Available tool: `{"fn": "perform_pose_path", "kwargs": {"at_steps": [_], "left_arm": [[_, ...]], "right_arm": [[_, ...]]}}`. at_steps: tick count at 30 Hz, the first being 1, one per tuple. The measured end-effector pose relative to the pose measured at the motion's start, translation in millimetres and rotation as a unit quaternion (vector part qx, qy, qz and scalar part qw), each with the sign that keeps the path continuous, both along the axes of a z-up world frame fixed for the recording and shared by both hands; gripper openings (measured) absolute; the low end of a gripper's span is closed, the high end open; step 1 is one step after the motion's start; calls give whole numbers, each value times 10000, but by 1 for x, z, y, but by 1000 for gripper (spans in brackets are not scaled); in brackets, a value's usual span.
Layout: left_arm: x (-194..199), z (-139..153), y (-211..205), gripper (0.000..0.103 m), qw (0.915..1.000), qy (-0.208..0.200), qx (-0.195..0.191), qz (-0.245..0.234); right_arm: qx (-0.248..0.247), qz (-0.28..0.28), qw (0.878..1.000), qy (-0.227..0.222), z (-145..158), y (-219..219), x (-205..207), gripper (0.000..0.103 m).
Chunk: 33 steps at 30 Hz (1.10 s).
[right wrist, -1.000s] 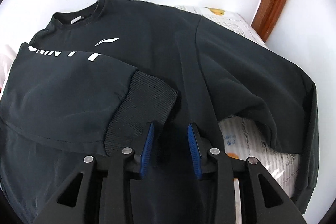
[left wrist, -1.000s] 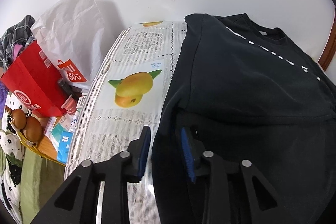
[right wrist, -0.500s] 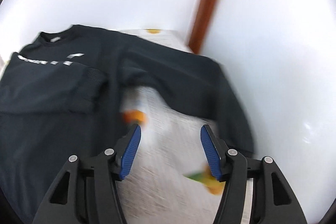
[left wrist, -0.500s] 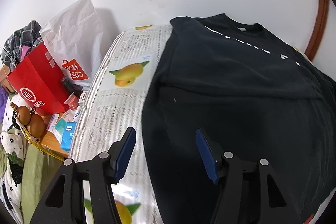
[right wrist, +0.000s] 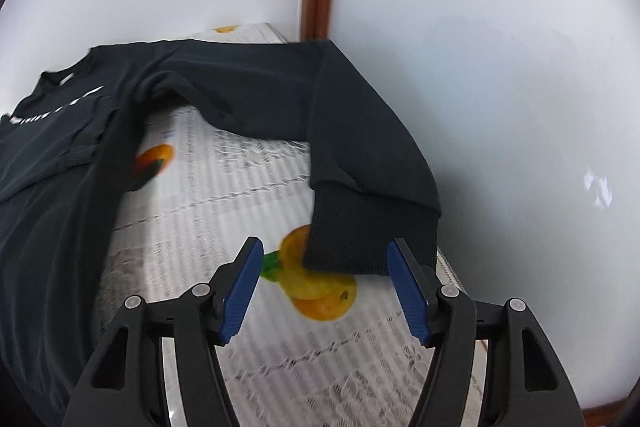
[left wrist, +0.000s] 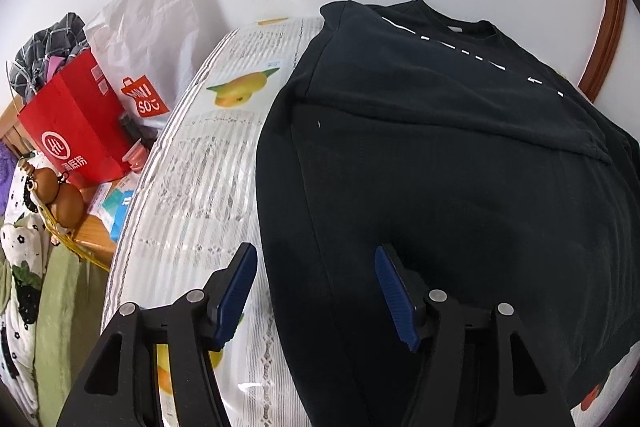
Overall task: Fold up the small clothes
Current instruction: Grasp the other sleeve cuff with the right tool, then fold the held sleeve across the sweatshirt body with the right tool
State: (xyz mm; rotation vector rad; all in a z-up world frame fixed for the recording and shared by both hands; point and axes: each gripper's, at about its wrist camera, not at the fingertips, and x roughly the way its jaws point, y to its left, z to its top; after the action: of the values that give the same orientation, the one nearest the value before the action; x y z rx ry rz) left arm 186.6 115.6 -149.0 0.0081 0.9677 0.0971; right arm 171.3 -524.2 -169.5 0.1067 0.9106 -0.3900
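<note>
now that both grippers have let go, the black sweatshirt [left wrist: 460, 187] lies flat on the fruit-print table cover [left wrist: 200, 187] w/ one sleeve already folded across the chest, its white lettering running under the collar. a sec ago the left gripper [left wrist: 316, 291] was nearly pressed together right at the shirt's side edge; its jaws have just been opening and now stand spread, nothing pinched, one blue pad over the cover and the other over the black fabric, the shirt's edge between them but not pressed.

right gripper [right wrist: 324, 287] did the same: it was near-closed by the folded sleeve's ribbed cuff on the body, then swung over to the other side. its jaws have just been opening too, spread and empty now, framing the ribbed cuff [right wrist: 368, 235] of the unfolded sleeve [right wrist: 352, 131], which lies along the cover's far edge next to the white wall [right wrist: 500, 107]. cuff sits just ahead of the pads, partly over a printed orange; pads don't seem to touch it yet.

my read: sleeve one is done, sleeve two is next. right gripper looks lined up to pinch that cuff and bring it across the chest; left prob steadies the body. bags and clutter beside the table play no part.
</note>
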Motion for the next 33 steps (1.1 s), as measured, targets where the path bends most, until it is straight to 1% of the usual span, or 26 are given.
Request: {"fn": "perform_pose_path", "kwargs": {"at_steps": [4, 5, 7, 9, 10, 12, 13, 15, 18, 21, 23, 26, 29, 33], "left_arm": [[-3, -2, -1, 60, 10000, -1, 16, 47], [-4, -1, -1, 60, 10000, -12, -12, 46], [-6, -1, -1, 61, 10000, -35, -68, 20], [-7, -1, 1, 61, 9999, -68, -142, -15], [-7, -1, 2, 61, 9998, -74, -161, -18], [-8, -1, 4, 61, 9997, -92, -208, -3], [-8, -1, 6, 61, 9997, -101, -238, 1], [-10, -1, 10, 61, 9995, -101, -289, 1], [-12, -4, 15, 62, 9995, -80, -311, -5], [-13, -6, 22, 62, 9991, -87, -404, 6], [-13, -6, 26, 63, 9988, -100, -479, 1], [-13, -6, 32, 64, 9984, -130, -542, -28], [-12, -7, 36, 64, 9983, -135, -572, -17], [-11, -10, 40, 65, 9971, -150, -747, -40]], "right_arm": [[-44, -128, 9999, 95, -15, -6, 13, 63], [-131, -154, 9997, 145, -18, -7, 16, 61], [-272, -211, 9994, 86, -20, -8, 18, 53], [-266, -291, 9992, 55, -21, -11, 19, 33], [-249, -303, 9992, 42, -21, -12, 19, 30], [-249, -267, 9993, 77, -20, -12, 22, 14], [-337, -266, 9990, 154, -19, -10, 24, 12], [-381, -301, 9985, 251, -14, -7, 27, 6], [-317, -247, 9992, 42, 12, 7, 28, 5], [-460, 65, 9986, -256, 52, 42, 30, 5], [-594, 371, 9966, -429, 78, 78, 37, 5], [-509, 900, 9928, -600, 106, 134, 50, 5], [-230, 1540, 9851, -724, 124, 201, 69, 5], [79, 2236, 9719, -730, 130, 293, 96, 5]]}}
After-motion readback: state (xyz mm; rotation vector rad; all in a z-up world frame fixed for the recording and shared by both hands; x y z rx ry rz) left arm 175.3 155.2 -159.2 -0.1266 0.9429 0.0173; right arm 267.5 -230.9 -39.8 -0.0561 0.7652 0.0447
